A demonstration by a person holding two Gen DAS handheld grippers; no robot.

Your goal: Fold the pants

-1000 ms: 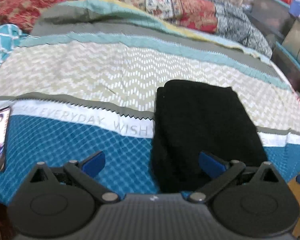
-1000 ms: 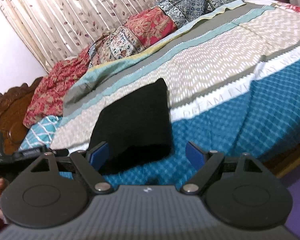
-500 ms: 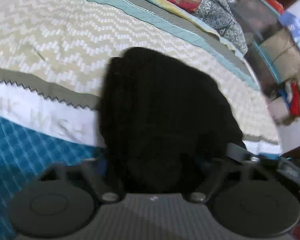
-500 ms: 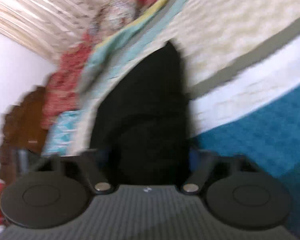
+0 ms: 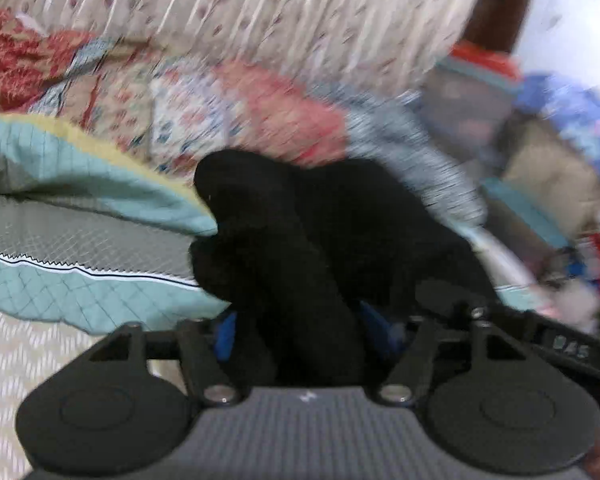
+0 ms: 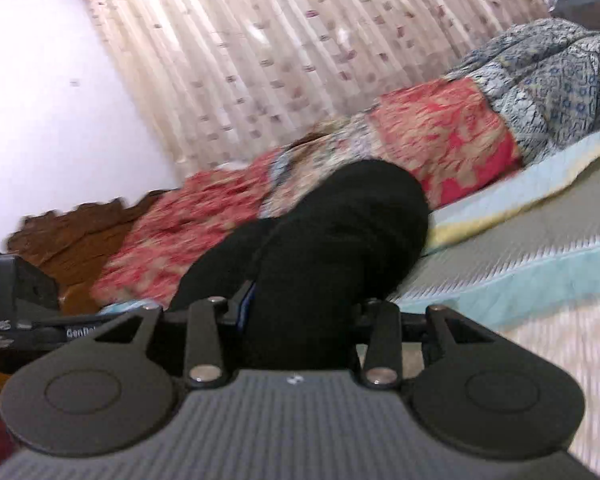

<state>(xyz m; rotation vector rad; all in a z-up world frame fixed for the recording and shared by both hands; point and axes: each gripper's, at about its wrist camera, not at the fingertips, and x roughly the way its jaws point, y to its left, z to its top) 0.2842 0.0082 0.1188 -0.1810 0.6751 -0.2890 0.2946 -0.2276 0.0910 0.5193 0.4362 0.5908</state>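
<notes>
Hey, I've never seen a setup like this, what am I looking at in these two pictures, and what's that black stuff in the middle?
No robot here: a person carries a hand-held tool with two fingers in each hand, and a wide-angle camera on each tool looks forward along them. One picture is from the left tool, the other from the right. The grey ribbed body and black discs at the bottom are the tool itself.

The black stuff is a pair of black pants, being folded. The left gripper has the cloth between its blue fingers, its jaws opening. The right gripper also has the cloth between its fingers, its jaws closing. Both views are blurred.

Underneath is a bed with a patterned bedspread, a patchwork quilt and a curtain behind.
</notes>
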